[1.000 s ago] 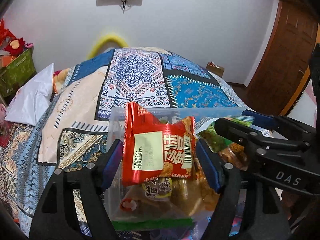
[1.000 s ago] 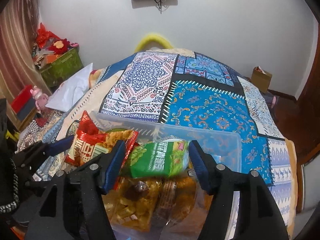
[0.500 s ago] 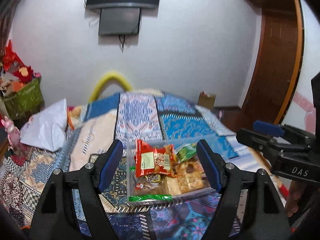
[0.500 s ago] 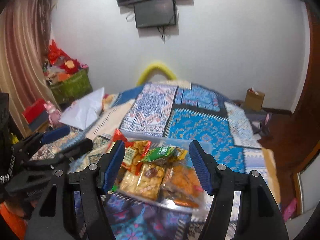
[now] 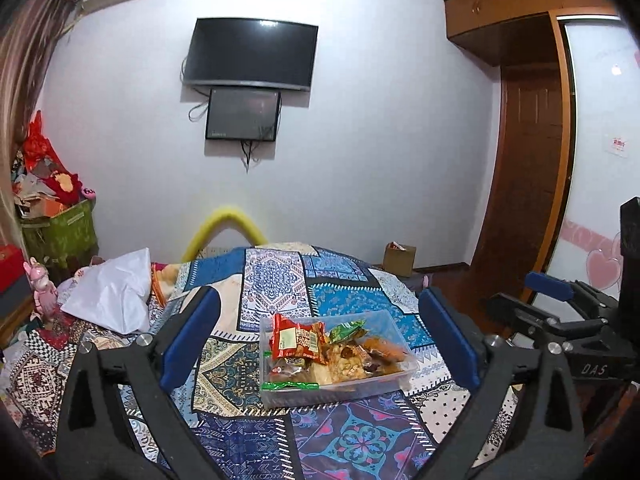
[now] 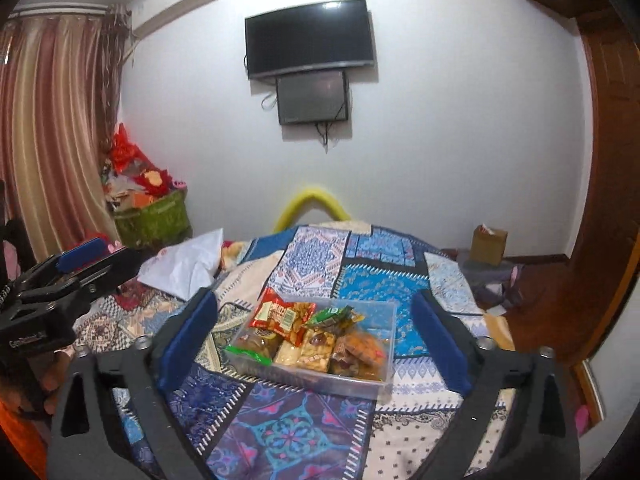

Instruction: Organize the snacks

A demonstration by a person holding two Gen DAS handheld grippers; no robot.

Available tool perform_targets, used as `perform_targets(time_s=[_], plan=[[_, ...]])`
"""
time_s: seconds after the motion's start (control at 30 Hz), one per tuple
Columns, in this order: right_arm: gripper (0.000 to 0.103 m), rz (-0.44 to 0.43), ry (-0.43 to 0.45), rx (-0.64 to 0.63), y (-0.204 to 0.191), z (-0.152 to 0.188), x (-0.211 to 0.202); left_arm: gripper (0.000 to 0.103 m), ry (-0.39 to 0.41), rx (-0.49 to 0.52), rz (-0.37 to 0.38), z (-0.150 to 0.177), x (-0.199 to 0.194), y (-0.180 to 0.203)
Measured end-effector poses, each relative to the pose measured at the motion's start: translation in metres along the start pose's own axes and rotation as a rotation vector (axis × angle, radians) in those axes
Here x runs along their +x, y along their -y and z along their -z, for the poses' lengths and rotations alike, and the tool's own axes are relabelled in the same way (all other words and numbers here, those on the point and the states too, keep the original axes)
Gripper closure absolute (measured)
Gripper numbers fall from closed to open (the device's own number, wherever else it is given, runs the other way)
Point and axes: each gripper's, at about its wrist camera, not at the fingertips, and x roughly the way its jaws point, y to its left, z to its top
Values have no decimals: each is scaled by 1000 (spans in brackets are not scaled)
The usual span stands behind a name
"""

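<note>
**Snack box on the bed, both claws free**

Left wrist view: the left gripper (image 5: pixel 320 344) has its jaws opening wide with nothing clamped. The clear snack box (image 5: pixel 394 372) sits well beyond them on the patchwork bedspread (image 5: pixel 276 280), near its foot edge, with a red packet (image 5: pixel 298 340) on top.

Right wrist view: the right gripper (image 6: pixel 316 340) is likewise opening and empty-handed. The snack box (image 6: pixel 384 320) lies ahead between its fingers, apart from both, with a green packet (image 6: pixel 332 315) beside the red one (image 6: pixel 280 318).
</note>
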Motion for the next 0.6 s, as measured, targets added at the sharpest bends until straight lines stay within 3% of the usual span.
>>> perform_targets(time_s=[0.6], plan=[[0, 2, 17, 6, -3, 11, -27, 1, 0, 14, -2, 10, -17, 10]])
